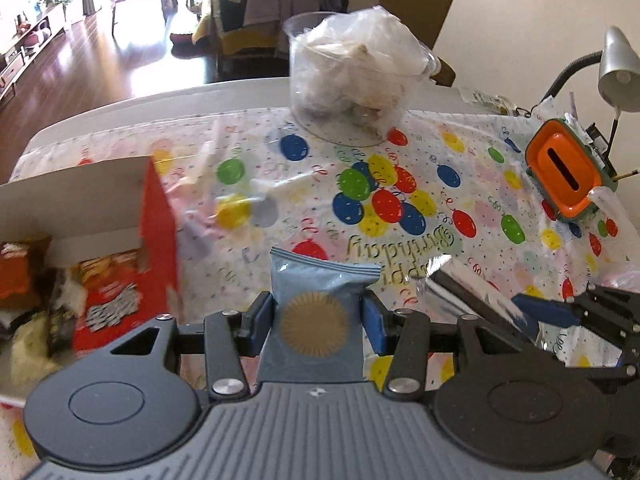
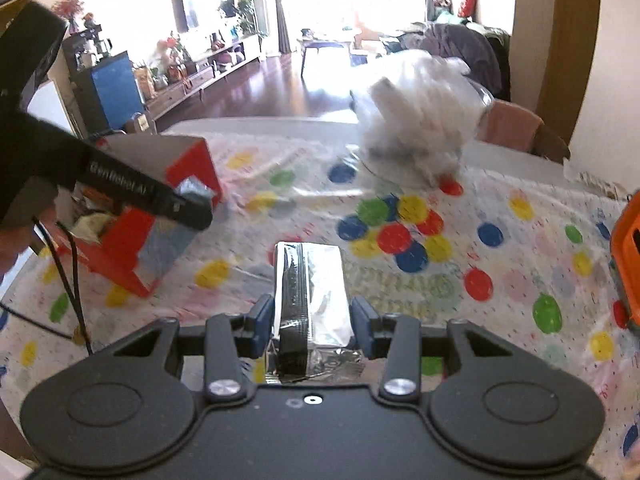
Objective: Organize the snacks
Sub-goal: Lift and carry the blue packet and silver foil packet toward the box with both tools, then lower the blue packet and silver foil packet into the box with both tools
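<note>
My left gripper (image 1: 316, 316) is shut on a blue snack packet (image 1: 316, 316) with a gold sunburst, held above the balloon tablecloth (image 1: 400, 184). A red cardboard box (image 1: 156, 240) holding several snack bags stands to its left. My right gripper (image 2: 312, 322) is shut on a silver foil packet (image 2: 320, 284) with a dark seam. That foil packet (image 1: 452, 280) and the right gripper (image 1: 560, 312) also show at the right of the left wrist view. In the right wrist view the left gripper's black body (image 2: 120, 188) reaches over the red box (image 2: 132, 248), its fingertips hidden.
A clear plastic tub (image 1: 352, 80) stuffed with wrapped items stands at the table's far side. An orange holder (image 1: 564, 176) and a silver desk lamp (image 1: 616, 64) are at the right. A black cable (image 2: 68, 264) hangs at the left. The white table edge (image 1: 160, 100) lies beyond.
</note>
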### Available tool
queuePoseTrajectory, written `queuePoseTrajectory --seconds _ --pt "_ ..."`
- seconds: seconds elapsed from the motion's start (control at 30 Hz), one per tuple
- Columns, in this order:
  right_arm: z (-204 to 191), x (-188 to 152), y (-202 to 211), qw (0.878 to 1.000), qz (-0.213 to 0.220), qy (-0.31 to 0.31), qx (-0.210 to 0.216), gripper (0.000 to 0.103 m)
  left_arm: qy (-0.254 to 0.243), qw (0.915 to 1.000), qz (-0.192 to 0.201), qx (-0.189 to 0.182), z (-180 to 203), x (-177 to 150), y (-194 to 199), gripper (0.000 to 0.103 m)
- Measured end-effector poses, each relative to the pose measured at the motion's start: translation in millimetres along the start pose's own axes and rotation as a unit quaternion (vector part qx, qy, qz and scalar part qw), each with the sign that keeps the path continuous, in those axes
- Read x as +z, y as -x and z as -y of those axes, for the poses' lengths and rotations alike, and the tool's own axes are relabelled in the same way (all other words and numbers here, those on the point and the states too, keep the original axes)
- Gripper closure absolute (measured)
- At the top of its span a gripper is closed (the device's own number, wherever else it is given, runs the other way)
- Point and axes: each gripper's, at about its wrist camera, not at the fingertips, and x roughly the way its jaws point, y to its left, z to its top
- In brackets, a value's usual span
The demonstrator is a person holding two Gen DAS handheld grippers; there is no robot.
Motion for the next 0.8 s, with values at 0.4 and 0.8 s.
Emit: queuePoseTrajectory --seconds 0.4,0.8 --pt "-81 47 -8 0.998 0.031 0.039 0.027 0.062 0.026 0.9985 0.040 0.026 -74 -14 63 0.056" --pt "-163 95 -58 0.995 0.035 0.083 0.044 0.062 0.061 0.9939 0.056 0.073 -170 -21 92 0.056"
